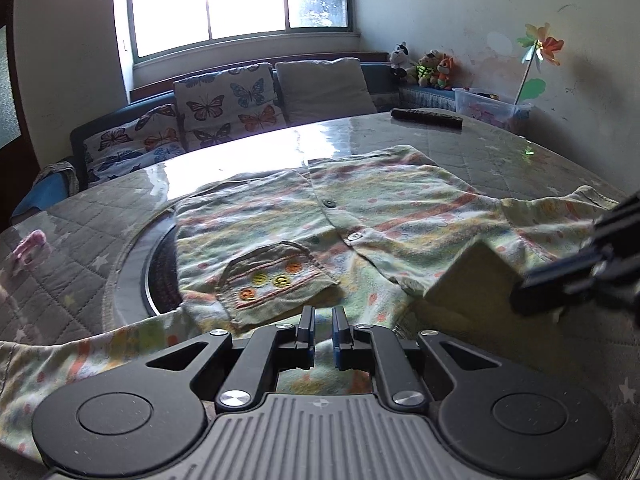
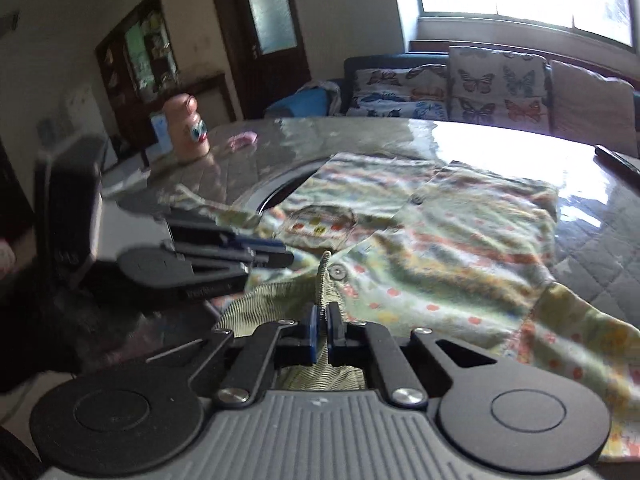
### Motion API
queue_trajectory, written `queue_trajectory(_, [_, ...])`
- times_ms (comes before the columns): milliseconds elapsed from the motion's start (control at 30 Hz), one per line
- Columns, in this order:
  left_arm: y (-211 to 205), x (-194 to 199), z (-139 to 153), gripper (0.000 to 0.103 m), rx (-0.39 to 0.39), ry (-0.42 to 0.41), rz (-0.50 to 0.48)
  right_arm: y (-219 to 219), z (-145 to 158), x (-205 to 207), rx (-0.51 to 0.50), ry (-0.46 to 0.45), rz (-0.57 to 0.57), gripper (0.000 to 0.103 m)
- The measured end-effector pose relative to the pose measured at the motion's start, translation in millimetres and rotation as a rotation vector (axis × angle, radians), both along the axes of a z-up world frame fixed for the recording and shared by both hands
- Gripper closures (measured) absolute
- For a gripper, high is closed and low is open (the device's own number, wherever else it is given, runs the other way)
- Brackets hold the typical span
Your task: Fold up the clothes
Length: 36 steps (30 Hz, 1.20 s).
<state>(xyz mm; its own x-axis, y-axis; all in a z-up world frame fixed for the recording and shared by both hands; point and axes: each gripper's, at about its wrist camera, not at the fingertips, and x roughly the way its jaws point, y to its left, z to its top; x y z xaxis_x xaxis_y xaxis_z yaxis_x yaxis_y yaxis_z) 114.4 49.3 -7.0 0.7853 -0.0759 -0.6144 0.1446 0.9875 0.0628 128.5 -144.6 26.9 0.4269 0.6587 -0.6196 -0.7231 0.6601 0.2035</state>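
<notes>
A child's light green patterned shirt with buttons and a chest pocket lies spread face up on the round table; it also shows in the right wrist view. My left gripper sits low over the shirt's near edge by the pocket, its jaws a narrow gap apart with nothing visibly between them. My right gripper is shut on the shirt's corduroy collar edge, lifting it slightly. The right gripper shows at the right edge of the left view; the left gripper shows in the right view.
A glass-topped table over a quilted cloth has a round recess. A remote control lies at the far side. A pink toy figure stands far left. A sofa with butterfly cushions is behind.
</notes>
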Motion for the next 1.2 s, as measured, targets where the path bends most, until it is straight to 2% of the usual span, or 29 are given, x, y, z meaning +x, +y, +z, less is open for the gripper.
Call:
queue_trajectory(167, [-15, 5, -5, 0.093, -0.002, 0.01, -0.071, -19, 10, 10, 0.073, 0.037, -0.058, 0.099])
queue_trajectory(333, [-27, 3, -10, 0.094, 0.001, 0.013, -0.146, -17, 7, 13, 0.08, 0.047, -0.061, 0.099])
queue_trajectory(500, [-26, -4, -11, 0.094, -0.002, 0.004, -0.173, -10, 3, 12, 0.072, 0.057, -0.035, 0.099])
queue_trajectory(633, [-21, -12, -10, 0.093, -0.029, -0.001, -0.176, -2, 0, 8, 0.05, 0.062, 0.003, 0.098])
queue_trajectory(733, [-16, -24, -10, 0.084, -0.056, 0.005, -0.185, 5, -3, 3, 0.025, 0.068, 0.044, 0.094])
queue_trajectory(1067, [10, -60, 5, 0.08, -0.105, -0.036, -0.112, 5, 5, 22, 0.145, 0.095, 0.021, 0.092])
queue_trajectory(1200, [22, -64, 11, 0.08, -0.112, -0.049, -0.067, 11, -7, 23, 0.082, 0.077, -0.002, 0.091])
